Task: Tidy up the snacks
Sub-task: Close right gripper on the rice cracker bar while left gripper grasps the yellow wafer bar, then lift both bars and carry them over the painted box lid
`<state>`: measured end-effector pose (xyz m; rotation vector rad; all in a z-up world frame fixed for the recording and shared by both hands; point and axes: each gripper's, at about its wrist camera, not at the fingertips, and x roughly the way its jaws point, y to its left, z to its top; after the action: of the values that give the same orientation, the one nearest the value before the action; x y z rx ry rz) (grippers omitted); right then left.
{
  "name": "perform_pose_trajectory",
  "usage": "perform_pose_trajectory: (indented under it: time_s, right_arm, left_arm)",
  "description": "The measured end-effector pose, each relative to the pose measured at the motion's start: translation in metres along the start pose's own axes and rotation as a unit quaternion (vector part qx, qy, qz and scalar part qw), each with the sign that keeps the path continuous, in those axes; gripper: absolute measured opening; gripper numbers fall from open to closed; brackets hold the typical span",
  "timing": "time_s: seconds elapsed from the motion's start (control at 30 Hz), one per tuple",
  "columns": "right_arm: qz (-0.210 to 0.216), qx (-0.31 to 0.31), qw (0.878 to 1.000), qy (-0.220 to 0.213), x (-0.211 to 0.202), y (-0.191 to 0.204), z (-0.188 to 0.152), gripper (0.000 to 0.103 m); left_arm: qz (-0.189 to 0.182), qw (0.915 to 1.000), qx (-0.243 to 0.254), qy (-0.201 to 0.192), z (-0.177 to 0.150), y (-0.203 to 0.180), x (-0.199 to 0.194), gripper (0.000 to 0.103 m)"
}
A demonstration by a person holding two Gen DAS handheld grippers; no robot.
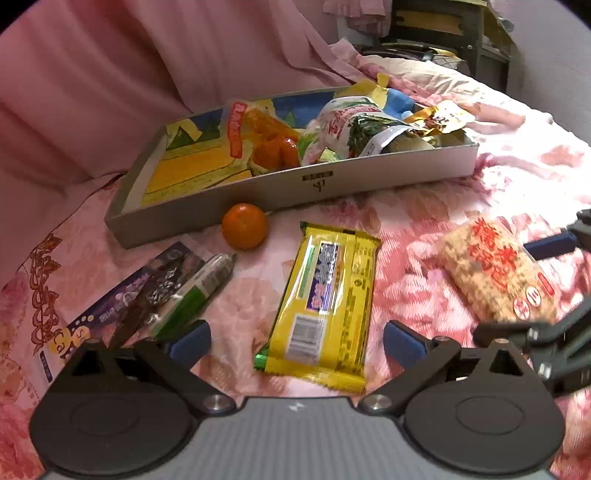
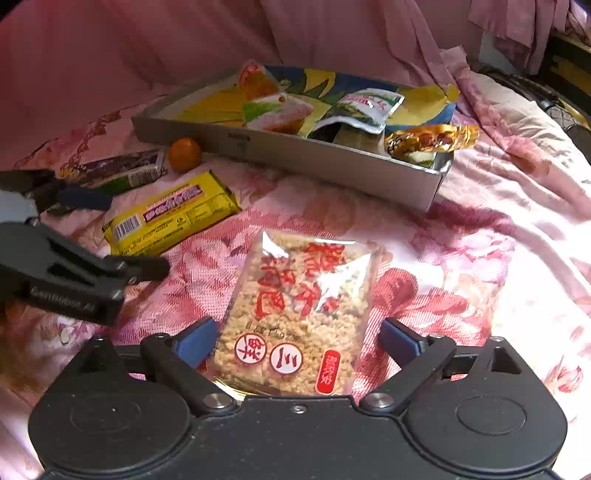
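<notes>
Snacks lay partly sorted: several packets already sat in the grey tray (image 1: 369, 173), while the rice cake pack (image 2: 295, 314), the yellow bar (image 1: 325, 302), an orange (image 1: 244, 226) and a few slim packets (image 1: 177, 291) were left on the bedspread (image 1: 424, 221) in front of it. The step in hand looked like the pickup of the rice cake pack. The right gripper (image 2: 295, 345) stood over its near end with jaws wide, one blue pad on each side, neither seeming to press on the wrapper. The left gripper (image 1: 295, 343) hung just above the near end of the yellow bar, also wide and holding nothing.

Next, I judged, the right gripper needed to drop a little and close across the pack's width, gently, since the crisp cake could crack and the glossy wrapper could slip; then lift and carry it to the tray's free left part.

The bedspread was a soft, rumpled pink floral cloth, so the items sat unevenly. Pink fabric hung behind the tray, and a dark shelf (image 1: 450, 33) stood in the far corner.
</notes>
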<state>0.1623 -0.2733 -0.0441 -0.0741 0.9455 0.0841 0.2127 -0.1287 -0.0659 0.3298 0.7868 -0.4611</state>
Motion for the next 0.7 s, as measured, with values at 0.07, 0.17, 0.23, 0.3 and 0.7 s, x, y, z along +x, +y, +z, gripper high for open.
perform_pose_trajectory:
  time_s: [0.07,0.17,0.23,0.3,0.7]
  right_arm:
    - [-0.002,-0.008,1.000,0.000,0.002,0.003,-0.001,0.098]
    - [-0.004,-0.016,1.000,-0.003,0.003,0.006,-0.002,0.098]
    - [-0.001,-0.014,1.000,-0.004,0.003,0.005,-0.001,0.097]
    - [0.003,-0.010,1.000,-0.005,0.003,0.004,-0.001,0.093]
    - [0.013,-0.025,0.999,-0.016,-0.004,0.009,-0.001,0.082]
  left_arm:
    - [0.006,1.0000,0.000,0.000,0.003,-0.003,0.003,0.102]
    - [0.010,0.9999,0.002,-0.001,0.008,-0.007,0.006,0.102]
    - [0.012,0.9999,0.006,-0.002,0.010,-0.010,0.007,0.100]
    - [0.006,1.0000,0.008,-0.001,0.012,-0.011,0.007,0.094]
    - [-0.001,0.9997,0.007,0.024,0.018,-0.022,0.002,0.055]
